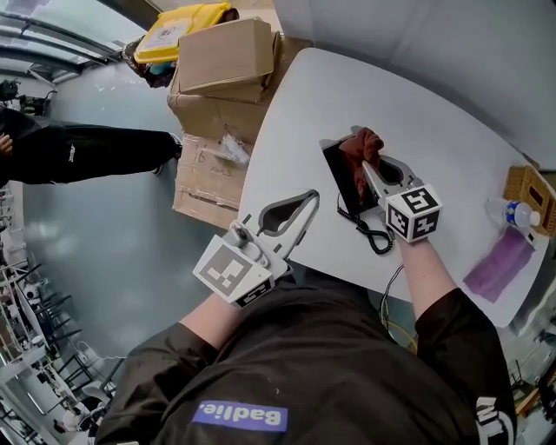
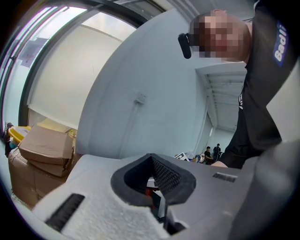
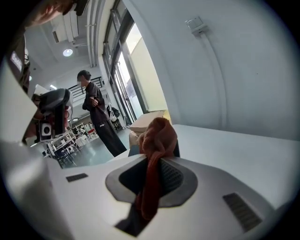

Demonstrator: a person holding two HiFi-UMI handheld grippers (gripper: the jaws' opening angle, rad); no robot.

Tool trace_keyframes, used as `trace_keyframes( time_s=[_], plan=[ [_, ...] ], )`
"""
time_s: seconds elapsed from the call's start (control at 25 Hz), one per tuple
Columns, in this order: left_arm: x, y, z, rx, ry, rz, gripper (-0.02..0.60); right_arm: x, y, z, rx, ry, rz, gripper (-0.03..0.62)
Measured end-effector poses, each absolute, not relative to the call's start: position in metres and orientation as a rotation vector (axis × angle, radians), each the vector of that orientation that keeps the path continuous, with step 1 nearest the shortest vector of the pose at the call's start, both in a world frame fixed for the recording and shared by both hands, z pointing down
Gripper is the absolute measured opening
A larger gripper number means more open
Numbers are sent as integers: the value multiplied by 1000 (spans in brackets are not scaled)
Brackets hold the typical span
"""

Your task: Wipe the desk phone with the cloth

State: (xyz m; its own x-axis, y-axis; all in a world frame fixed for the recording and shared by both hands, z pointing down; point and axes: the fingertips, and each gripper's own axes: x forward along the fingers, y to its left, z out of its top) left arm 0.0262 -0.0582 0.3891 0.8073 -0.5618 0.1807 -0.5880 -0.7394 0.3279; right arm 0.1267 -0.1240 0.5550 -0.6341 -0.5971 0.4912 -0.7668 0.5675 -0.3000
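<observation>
Rust cloth (image 1: 361,145) clamped in right gripper (image 1: 366,165), atop desk phone (image 1: 342,176) lying lengthwise away.

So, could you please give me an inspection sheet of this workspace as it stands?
Surface: white table, rounded corners.
Job's things: black desk phone near the front edge; reddish-brown cloth at its far end.
Clutter: water bottle, purple rag and woven basket at the right edge.
Grippers: left tool shut, empty, at the table's left edge; right tool shut on the cloth.
Cables: coiled black cord beside the phone.
Surroundings: cardboard boxes, yellow bin, a person in black on the floor.
</observation>
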Motion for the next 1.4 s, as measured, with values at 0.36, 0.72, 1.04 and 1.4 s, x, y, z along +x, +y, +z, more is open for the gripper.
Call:
trace_keyframes(
  time_s=[0.36, 0.72, 1.04, 1.4],
  plan=[
    [39, -46, 391, 2649, -819, 97, 14, 151, -79, 578, 1149, -2409, 772, 48],
    [48, -33, 392, 2671, -744, 99, 14, 178, -32, 603, 1196, -2285, 812, 49],
    [35, -29, 376, 2710, -725, 62, 14, 157, -42, 560, 1234, -2329, 789, 49],
    [0, -38, 362, 2687, -831, 55, 14, 91, -102, 526, 1130, -2456, 708, 49]
  ],
)
